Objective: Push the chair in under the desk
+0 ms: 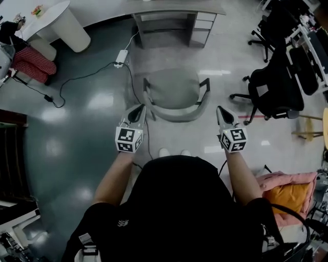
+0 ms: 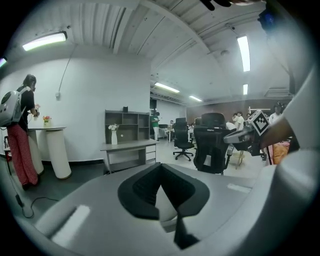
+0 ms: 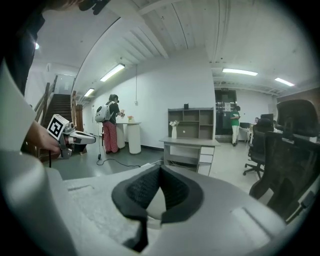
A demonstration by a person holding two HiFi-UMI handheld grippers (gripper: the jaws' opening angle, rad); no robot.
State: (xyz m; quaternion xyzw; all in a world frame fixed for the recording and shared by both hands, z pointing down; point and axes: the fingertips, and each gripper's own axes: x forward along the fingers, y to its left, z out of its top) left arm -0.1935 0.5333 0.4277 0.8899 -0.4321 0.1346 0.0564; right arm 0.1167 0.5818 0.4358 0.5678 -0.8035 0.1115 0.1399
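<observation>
The grey-green shell chair with 2 black armrests (image 1: 175, 92) stands on the glossy grey floor (image 1: 87, 107), well apart from the grey worktop with drawers (image 1: 169, 7). Its seat faces the open kneehole, so it is not yet pushed in. The left claw (image 1: 139, 109) and right claw (image 1: 221, 110) hang just behind the curved backrest, 1 near each rear corner. Both are pressed together and empty, probably so that blunt tips can shove evenly. Whether they touch the backrest is unclear.
</observation>
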